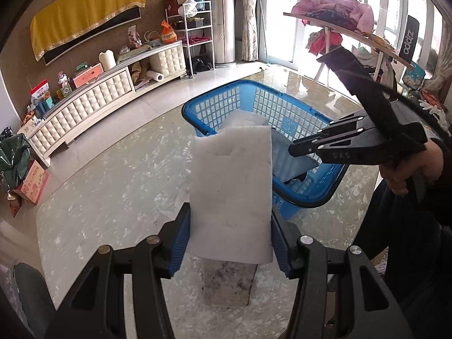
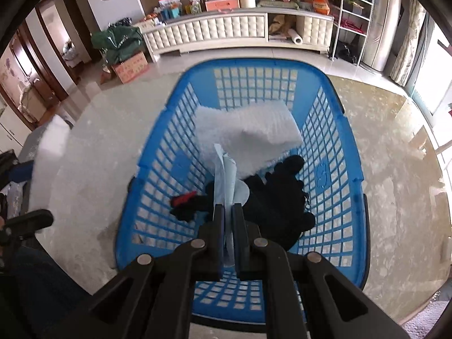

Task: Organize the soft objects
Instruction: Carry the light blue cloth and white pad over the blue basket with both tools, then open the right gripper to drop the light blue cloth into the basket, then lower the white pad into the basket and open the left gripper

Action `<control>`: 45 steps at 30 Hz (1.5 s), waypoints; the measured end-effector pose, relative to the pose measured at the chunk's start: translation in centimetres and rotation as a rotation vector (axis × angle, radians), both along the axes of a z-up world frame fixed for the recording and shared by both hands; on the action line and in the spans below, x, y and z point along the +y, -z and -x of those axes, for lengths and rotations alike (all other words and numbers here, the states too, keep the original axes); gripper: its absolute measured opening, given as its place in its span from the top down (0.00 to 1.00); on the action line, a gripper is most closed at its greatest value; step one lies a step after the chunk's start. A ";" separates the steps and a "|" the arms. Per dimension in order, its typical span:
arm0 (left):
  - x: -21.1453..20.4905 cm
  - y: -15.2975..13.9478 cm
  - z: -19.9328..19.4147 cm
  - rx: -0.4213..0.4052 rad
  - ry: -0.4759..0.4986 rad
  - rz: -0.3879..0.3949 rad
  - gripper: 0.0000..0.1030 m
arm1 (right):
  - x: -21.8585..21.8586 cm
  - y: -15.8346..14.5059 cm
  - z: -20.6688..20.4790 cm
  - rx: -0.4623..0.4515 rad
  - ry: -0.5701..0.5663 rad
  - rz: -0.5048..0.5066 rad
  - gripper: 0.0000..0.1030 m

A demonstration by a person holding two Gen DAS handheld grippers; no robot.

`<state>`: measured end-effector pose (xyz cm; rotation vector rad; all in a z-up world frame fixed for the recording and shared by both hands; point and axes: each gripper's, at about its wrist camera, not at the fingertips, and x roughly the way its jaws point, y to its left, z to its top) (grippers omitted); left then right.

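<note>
Foam slab (image 1: 231, 195) white, rectangular (underside grimy), clamped in left gripper (image 1: 230, 243).

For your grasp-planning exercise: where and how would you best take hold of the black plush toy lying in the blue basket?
Grip the black plush toy across its bulky middle, coming straight down through the blue basket's open top. The mesh walls block any sideways approach, and the white foam pad lies beside it, so the soft body is the clearest part.
</note>
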<state>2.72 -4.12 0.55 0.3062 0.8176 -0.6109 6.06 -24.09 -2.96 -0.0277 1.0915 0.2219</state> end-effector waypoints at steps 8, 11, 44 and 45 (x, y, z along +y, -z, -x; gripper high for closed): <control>-0.2 0.1 -0.3 0.014 0.007 -0.010 0.51 | 0.5 1.0 -0.2 0.063 0.000 0.102 0.95; -0.2 0.1 -0.5 0.018 0.007 -0.013 0.51 | 0.6 1.5 -0.2 0.083 -0.007 0.128 0.95; -5.9 -0.4 -1.8 0.072 0.085 -0.061 0.51 | -4.7 -3.5 2.6 -0.134 0.018 0.091 0.04; -6.3 -0.4 -2.0 0.073 0.088 -0.067 0.51 | -5.0 -3.5 2.7 -0.135 0.019 0.087 0.04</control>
